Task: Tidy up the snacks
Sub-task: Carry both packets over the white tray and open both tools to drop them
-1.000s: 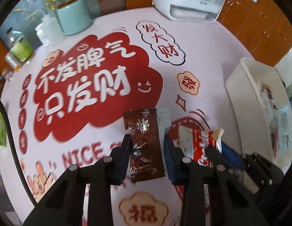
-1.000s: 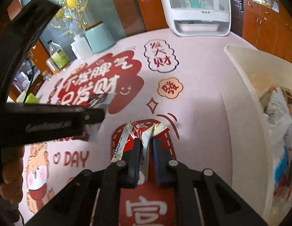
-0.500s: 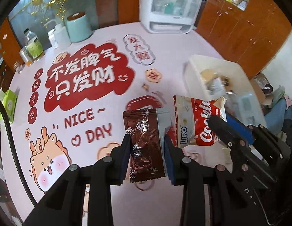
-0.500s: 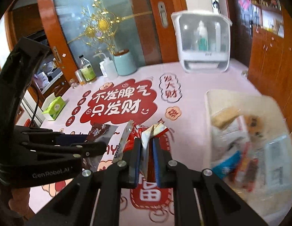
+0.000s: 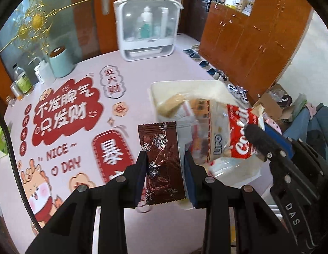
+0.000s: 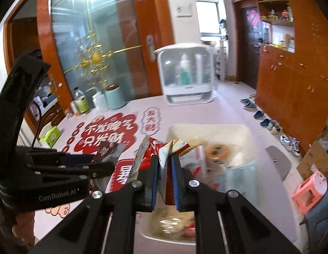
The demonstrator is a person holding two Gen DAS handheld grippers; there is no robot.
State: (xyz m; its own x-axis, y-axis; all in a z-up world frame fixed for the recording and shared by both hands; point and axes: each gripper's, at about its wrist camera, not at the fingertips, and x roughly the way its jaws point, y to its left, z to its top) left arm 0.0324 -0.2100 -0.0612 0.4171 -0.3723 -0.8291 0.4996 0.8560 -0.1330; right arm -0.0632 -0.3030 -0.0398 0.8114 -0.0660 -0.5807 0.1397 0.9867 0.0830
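Pink printed tablecloth (image 5: 155,67) before wooden cabinets (image 5: 255,40).

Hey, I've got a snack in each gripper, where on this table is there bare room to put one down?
Free: the pink strip between the white storage case and the white bin, and the printed mat's middle. Crowded: the bin's inside, full of packets, and the far left edge by the teal canister and bottles.

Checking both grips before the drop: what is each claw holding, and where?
Left claw: brown snack packet, across its lower middle. Right claw: red-and-white cookie packet, by its crimped edge.
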